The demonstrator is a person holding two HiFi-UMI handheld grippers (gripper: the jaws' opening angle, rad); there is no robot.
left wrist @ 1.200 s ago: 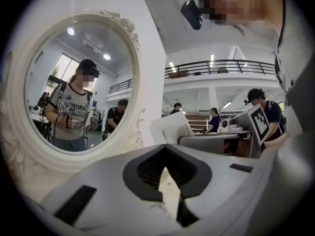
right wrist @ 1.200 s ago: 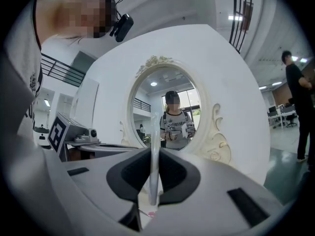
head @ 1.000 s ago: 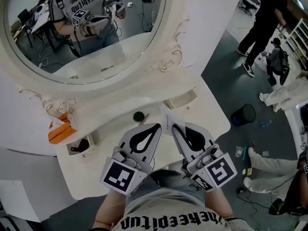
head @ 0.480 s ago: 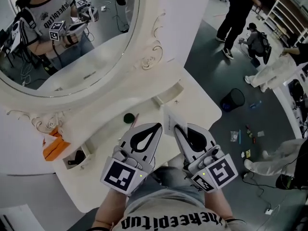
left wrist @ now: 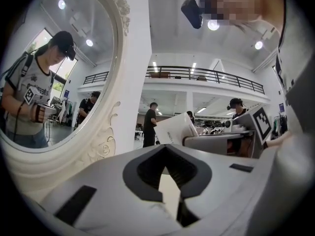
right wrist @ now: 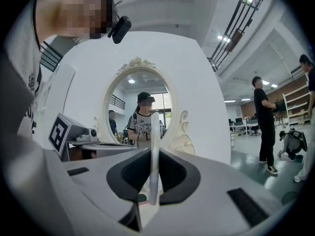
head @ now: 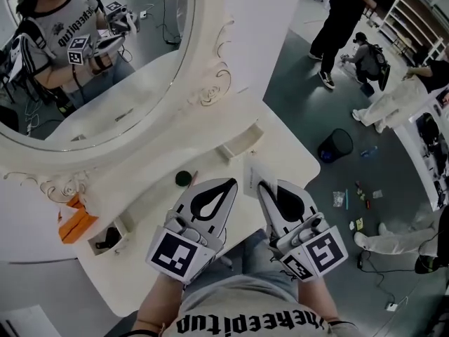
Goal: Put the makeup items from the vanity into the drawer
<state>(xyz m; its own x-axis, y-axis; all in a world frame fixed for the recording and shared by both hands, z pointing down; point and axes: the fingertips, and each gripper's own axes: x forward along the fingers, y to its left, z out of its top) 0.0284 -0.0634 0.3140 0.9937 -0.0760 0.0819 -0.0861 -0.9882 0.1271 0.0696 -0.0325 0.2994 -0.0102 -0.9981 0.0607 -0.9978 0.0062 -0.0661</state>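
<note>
Right tongs [head: 262, 186] level — packet [head: 252, 171] between.

Round pot [head: 183, 178] on vanity [head: 287, 161], before mirror [head: 105, 69]; drawer [head: 242, 140] right of it

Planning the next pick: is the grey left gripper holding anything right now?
No, the grey left gripper shows its jaws meeting at the tips with nothing between them.

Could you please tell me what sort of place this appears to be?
Probably a large open lab or workshop hall, not a home: the white vanity with its oval mirror stands on a bare grey floor with other people working, and a railed mezzanine runs overhead.
</note>
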